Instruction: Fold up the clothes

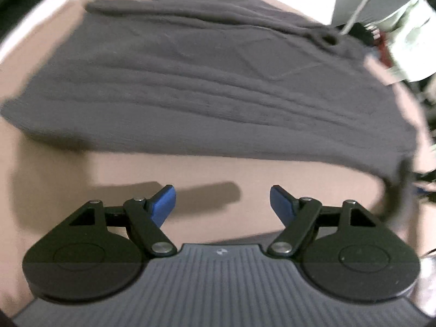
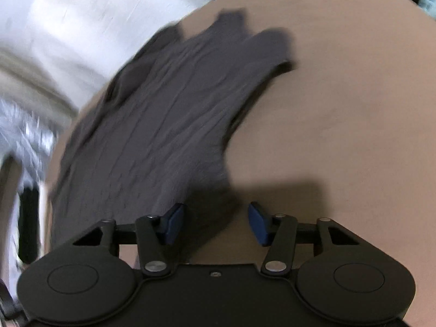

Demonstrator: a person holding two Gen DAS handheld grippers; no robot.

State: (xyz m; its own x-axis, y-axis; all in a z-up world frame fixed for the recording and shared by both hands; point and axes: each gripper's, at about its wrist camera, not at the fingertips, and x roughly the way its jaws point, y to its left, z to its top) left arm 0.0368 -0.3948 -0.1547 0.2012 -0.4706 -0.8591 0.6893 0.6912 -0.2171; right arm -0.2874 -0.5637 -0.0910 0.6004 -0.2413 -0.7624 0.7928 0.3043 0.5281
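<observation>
Both my left gripper and right gripper gape wide, empty, near the grey garment on the table.

The garment lay spread on the table, filling the span from nine o'clock to three o'clock in the left wrist view, with bare table between its near hem and the left gripper at six o'clock. At one o'clock a drawstring end rested on the cloth (other clothing lay beyond it, at two o'clock). In the right wrist view the garment ran from eleven o'clock down to the right gripper, one finger over its edge, bare table toward three o'clock.
</observation>
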